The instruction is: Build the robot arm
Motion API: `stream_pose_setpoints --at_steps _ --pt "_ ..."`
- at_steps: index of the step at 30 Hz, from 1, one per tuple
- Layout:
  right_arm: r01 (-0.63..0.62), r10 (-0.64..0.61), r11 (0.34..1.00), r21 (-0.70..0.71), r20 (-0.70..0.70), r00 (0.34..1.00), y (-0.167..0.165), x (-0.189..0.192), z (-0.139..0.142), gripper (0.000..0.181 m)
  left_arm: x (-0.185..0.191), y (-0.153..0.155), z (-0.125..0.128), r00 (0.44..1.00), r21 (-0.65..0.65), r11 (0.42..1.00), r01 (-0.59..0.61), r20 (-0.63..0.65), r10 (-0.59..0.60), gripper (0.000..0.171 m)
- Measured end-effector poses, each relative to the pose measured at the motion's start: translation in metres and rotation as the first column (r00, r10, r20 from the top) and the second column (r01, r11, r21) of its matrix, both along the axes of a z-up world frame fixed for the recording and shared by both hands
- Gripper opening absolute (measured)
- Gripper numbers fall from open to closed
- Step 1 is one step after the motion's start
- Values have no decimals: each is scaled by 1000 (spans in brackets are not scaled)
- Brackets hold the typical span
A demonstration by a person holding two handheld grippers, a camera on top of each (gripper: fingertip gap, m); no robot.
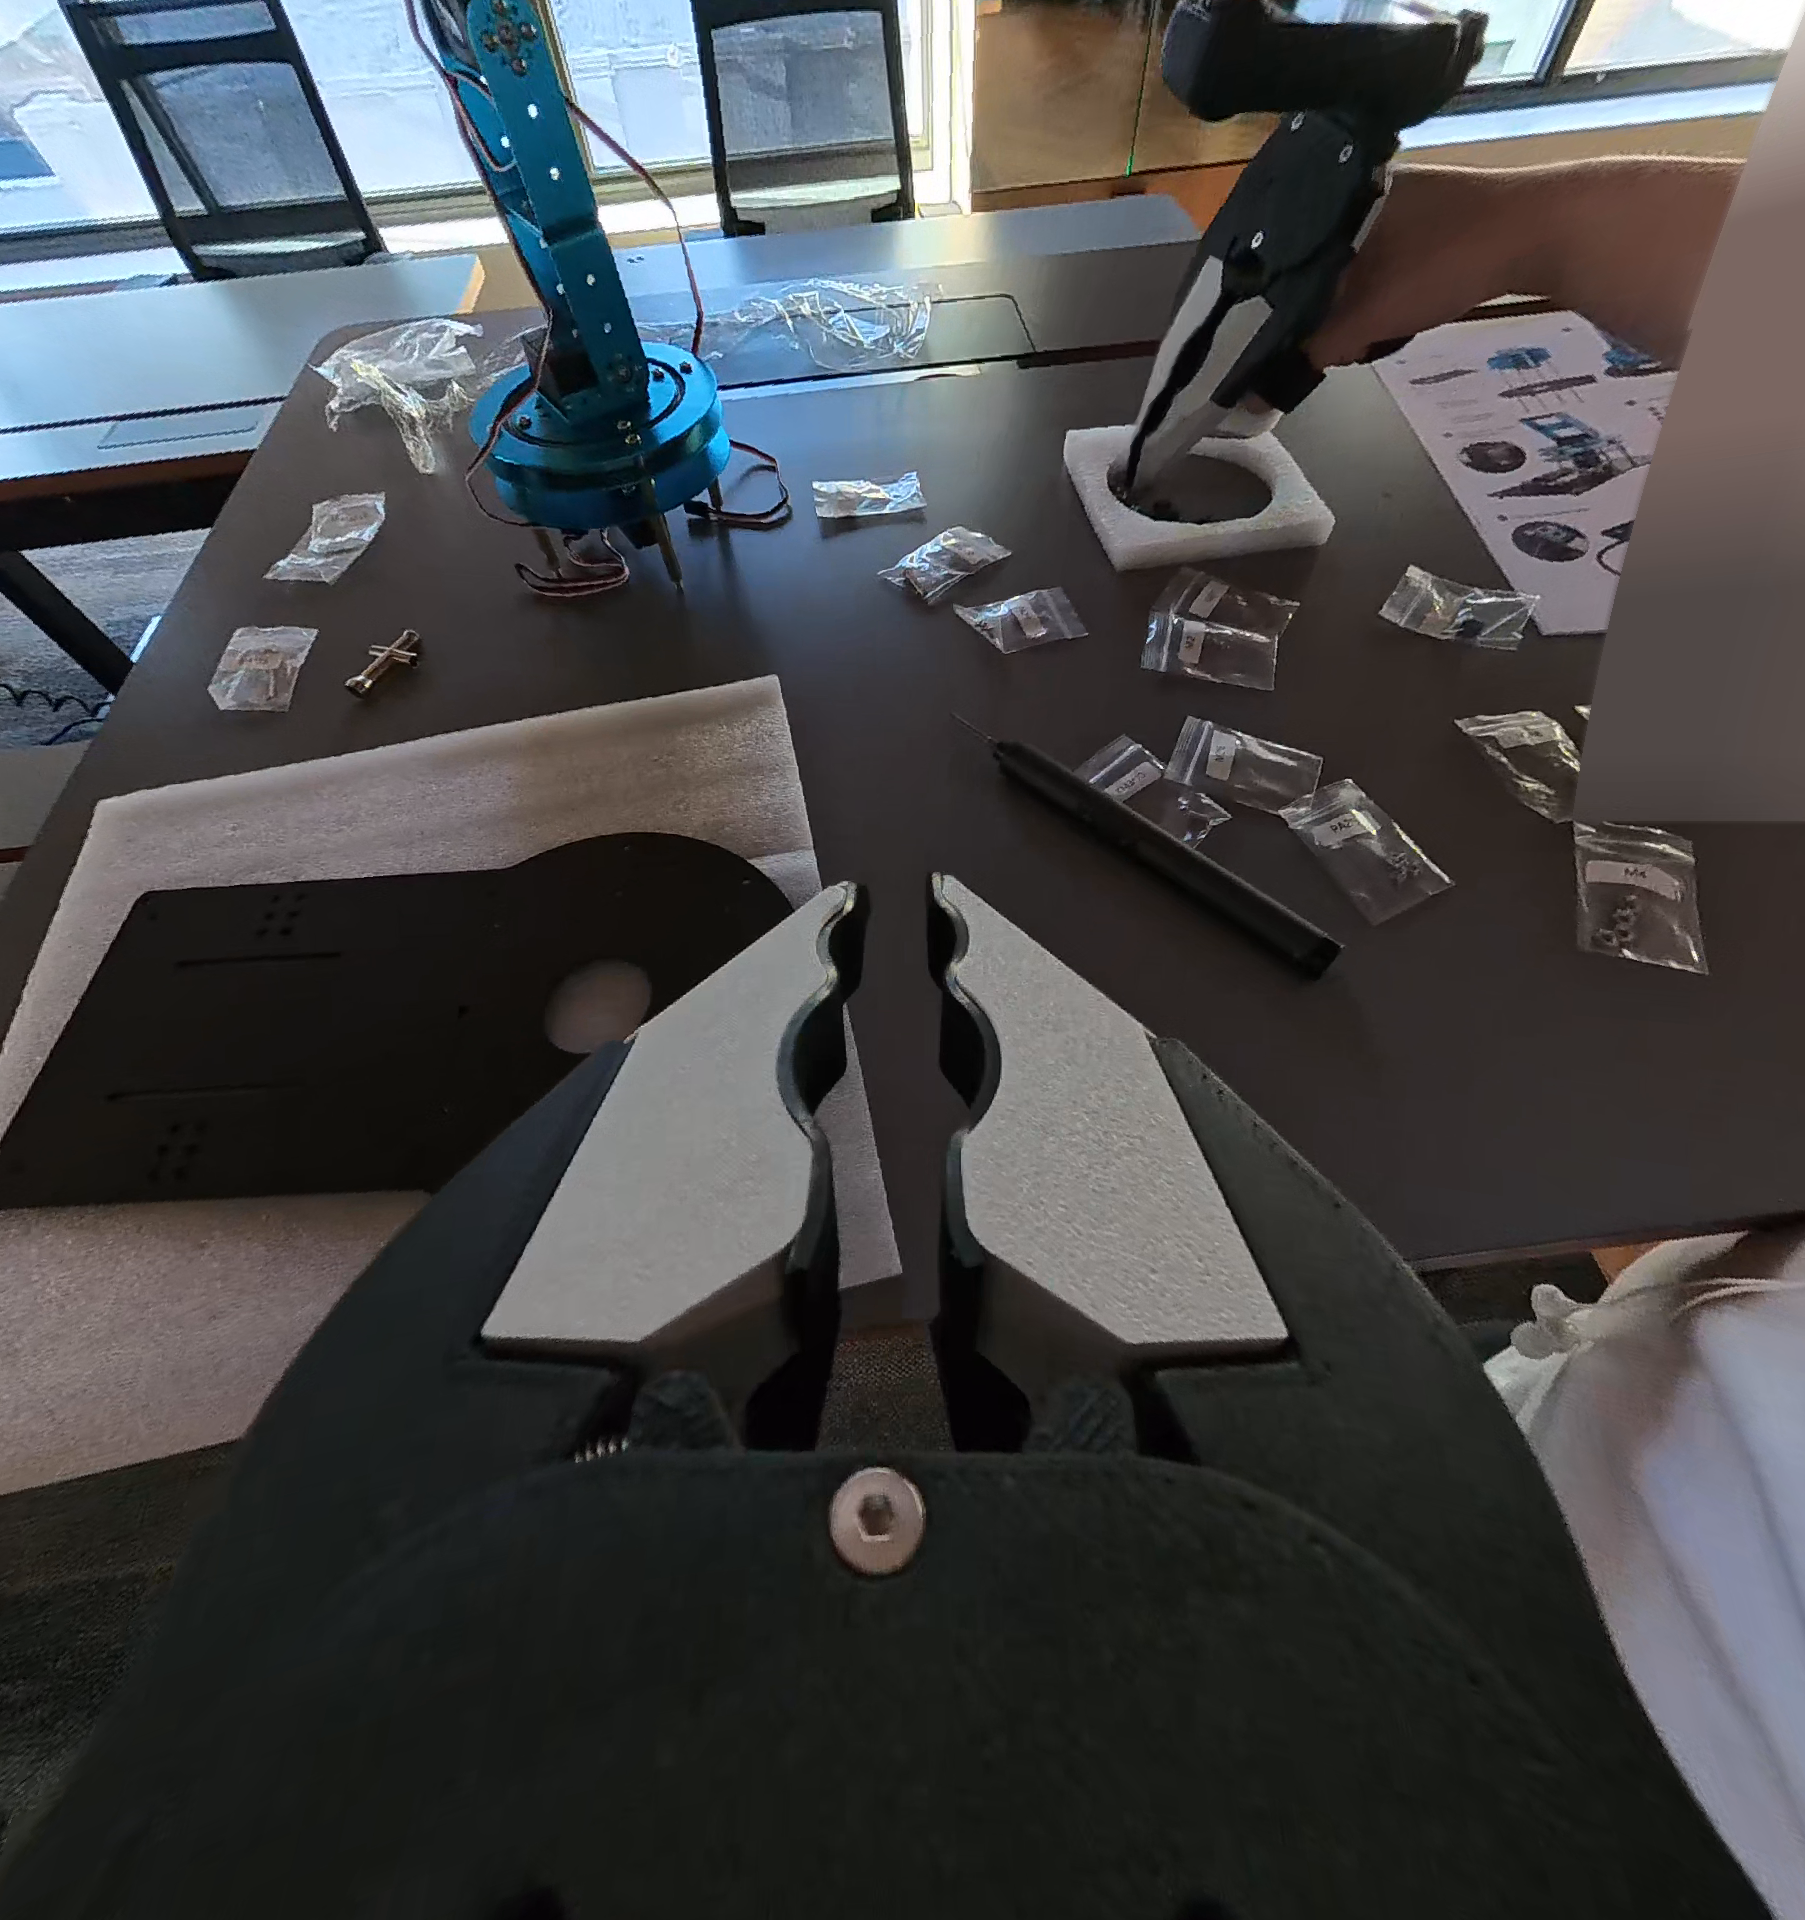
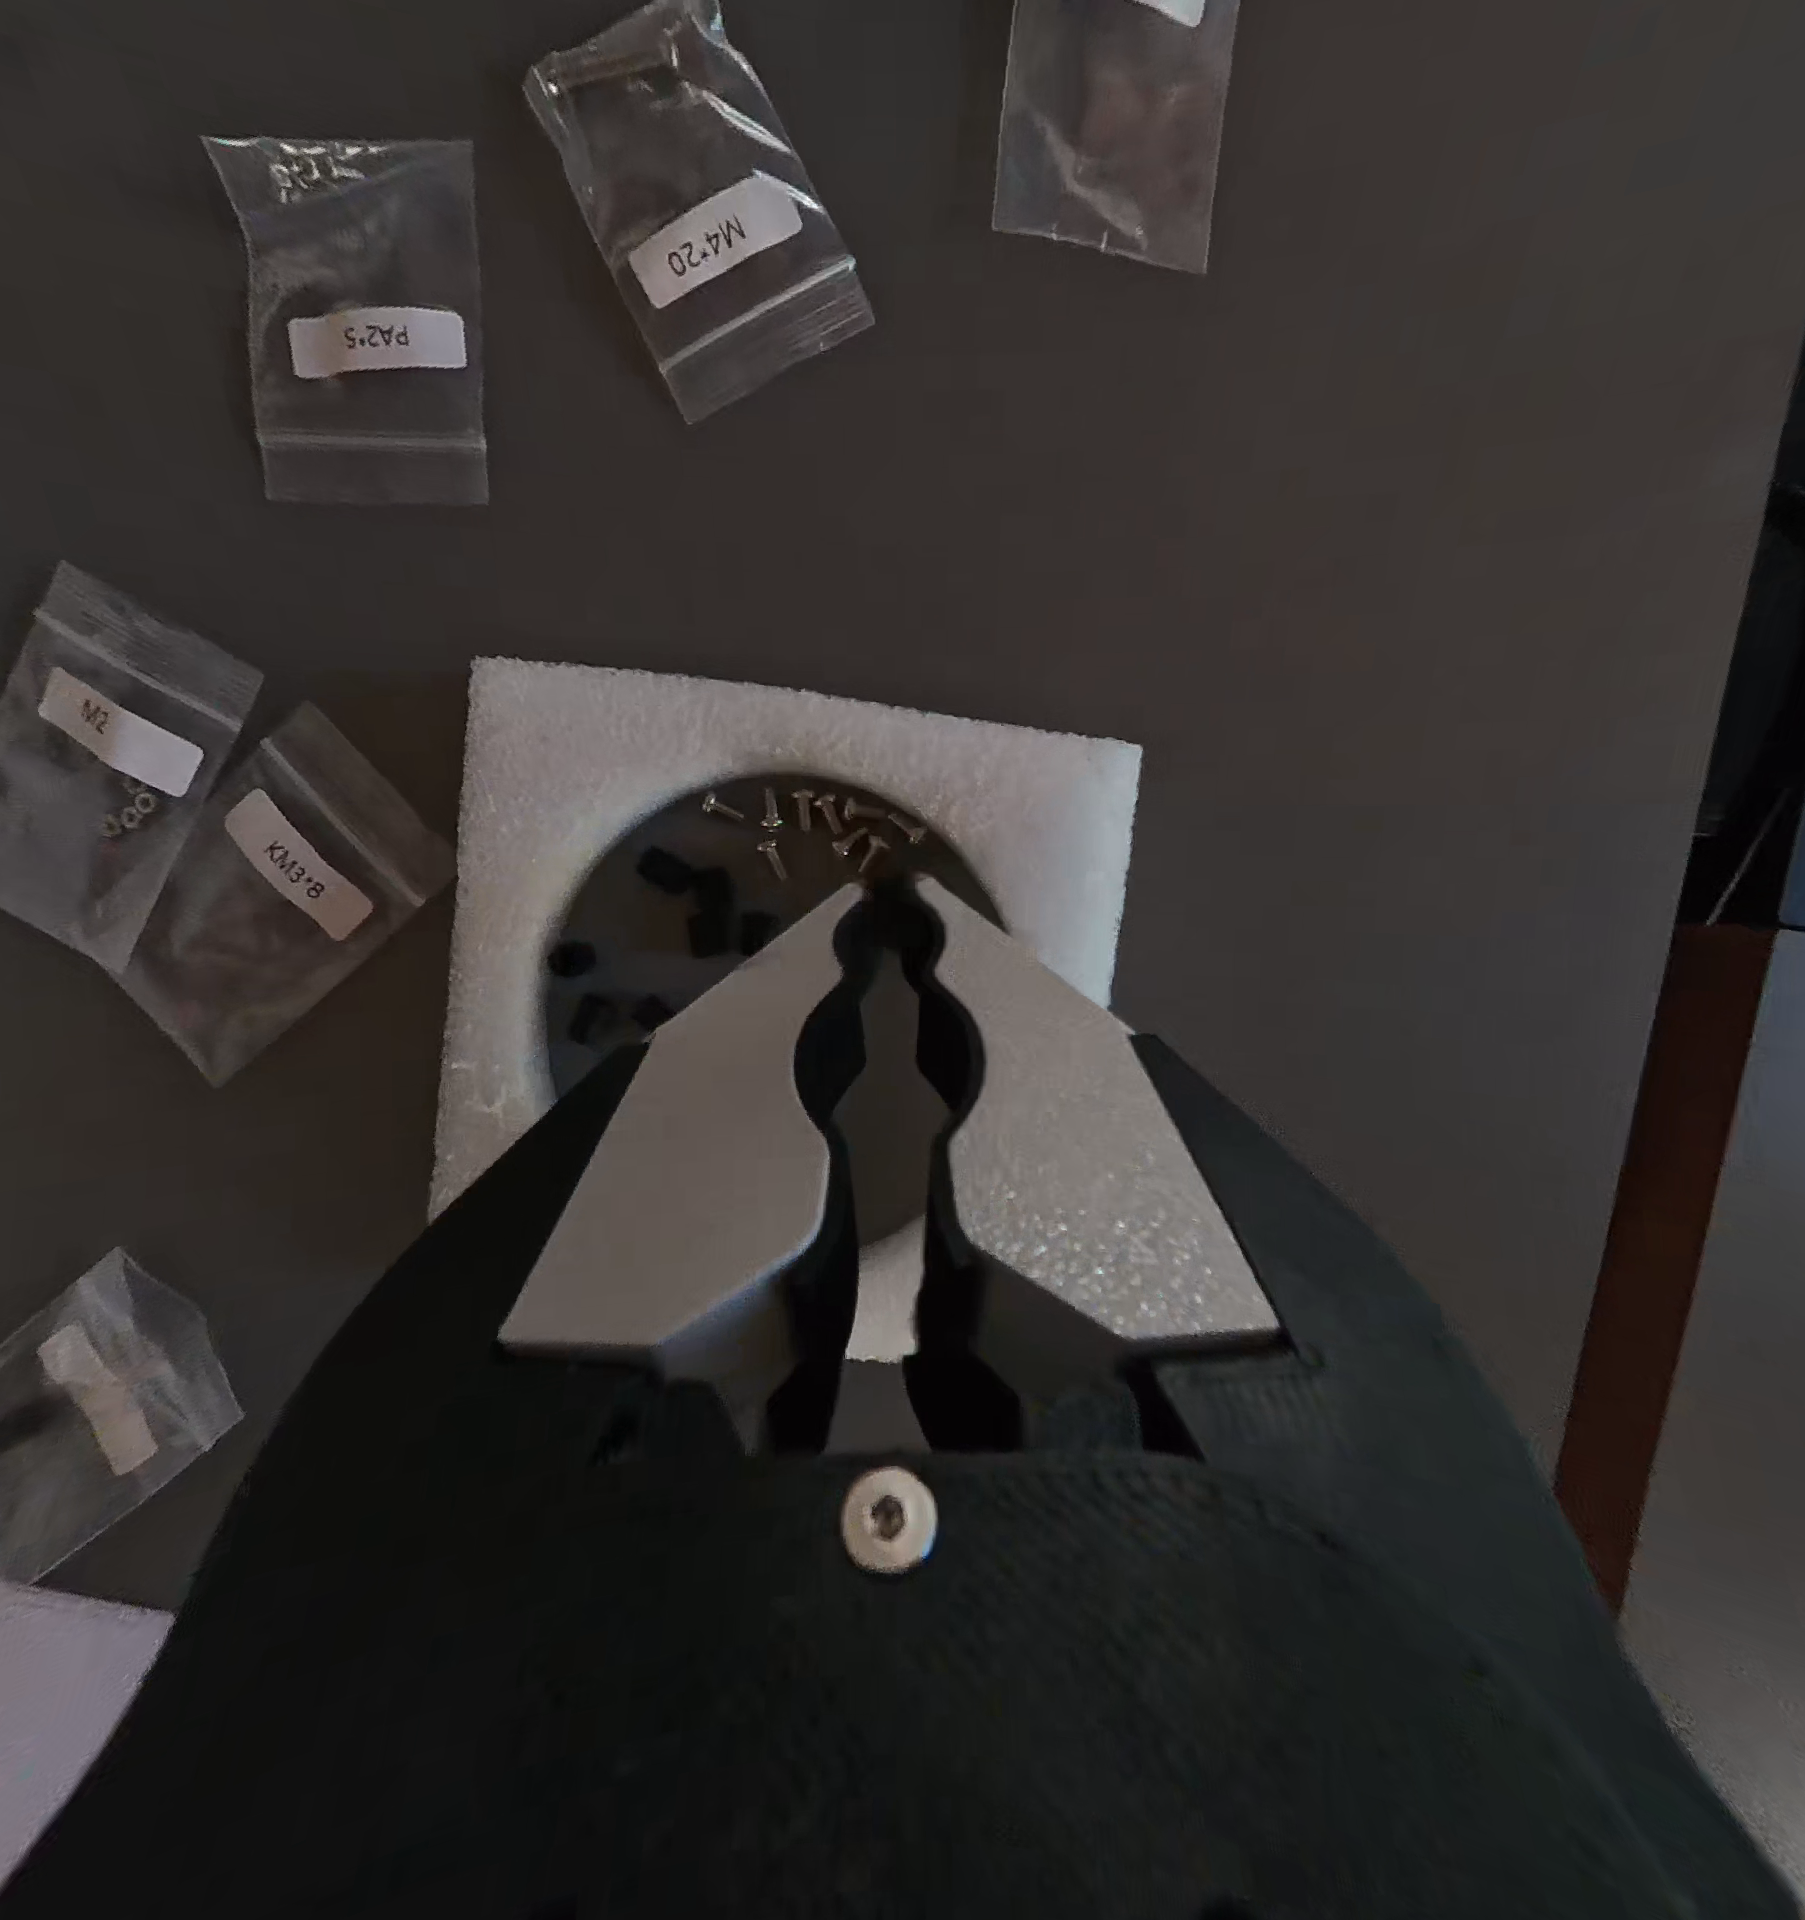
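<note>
My left gripper (image 1: 896,894) is open a little and empty. It hovers over the dark table (image 1: 1085,1091) near the front edge, beside a black flat plate (image 1: 358,1018) lying on a white foam sheet (image 1: 462,769). My right gripper (image 2: 890,888) is shut, its tips down inside the round hole of a white foam square (image 2: 586,748). The tips touch a cluster of small silver screws (image 2: 815,821); I cannot tell if one is pinched. Small black pieces (image 2: 690,883) lie to the left in the hole. The left wrist view shows this gripper (image 1: 1137,483) in the foam square (image 1: 1293,520).
A blue robot arm (image 1: 597,416) with wires stands at the back. Several small clear bags (image 1: 1220,629) of hardware are scattered on the table, some beside the foam square (image 2: 368,322). A black screwdriver (image 1: 1168,852), a small cross wrench (image 1: 384,662) and a printed sheet (image 1: 1521,447) also lie there. The gap from one gripper's tips to the other's is roughly 45 cm. The white foam square (image 2: 586,748) is closer to my right gripper, around 6 cm from its tips; the left tips are 35 cm off. It is also in sight in the left wrist view (image 1: 1130,528).
</note>
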State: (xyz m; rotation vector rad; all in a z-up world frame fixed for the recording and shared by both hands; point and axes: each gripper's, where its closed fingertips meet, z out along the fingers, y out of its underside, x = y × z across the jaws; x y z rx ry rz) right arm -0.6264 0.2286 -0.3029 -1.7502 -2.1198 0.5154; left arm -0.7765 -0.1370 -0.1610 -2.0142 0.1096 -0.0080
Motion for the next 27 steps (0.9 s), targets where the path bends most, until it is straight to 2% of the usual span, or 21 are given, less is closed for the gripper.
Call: stream_pose_setpoints --at_steps 3,5,6,9,15,21,24,27 --pt "3 -4 1000 -21 -13 1000 -1 -1 0 0 3 -1 -1 1000 -2 1000 4 5 -4 9" --pt "24 -24 1000 -3 -13 1000 3 0 1 13 3 -2 -4 1000 -18 1000 3 3 -2 10" --pt "34 -34 999 -7 -19 999 4 0 3 14 3 -3 -6 1000 -26 1000 3 2 -3 10" --pt "42 -47 996 -85 -55 997 -3 -4 9 12 3 -3 -8 1000 -41 999 5 5 -4 10" --pt "114 -117 980 -161 -9 993 -4 -10 7 10 3 0 -12 1000 -67 998 17 -2 -17 10" --pt "106 -102 991 -84 48 994 0 -6 -1 5 3 -1 -18 999 -96 995 15 -33 -18 10" --pt "109 -104 989 -98 60 993 -1 -5 -1 2 2 -3 -20 999 -102 995 12 -31 -15 10" --pt "105 -103 991 -86 34 994 1 -5 3 9 1 -4 -20 1000 -101 995 6 -26 -9 10"
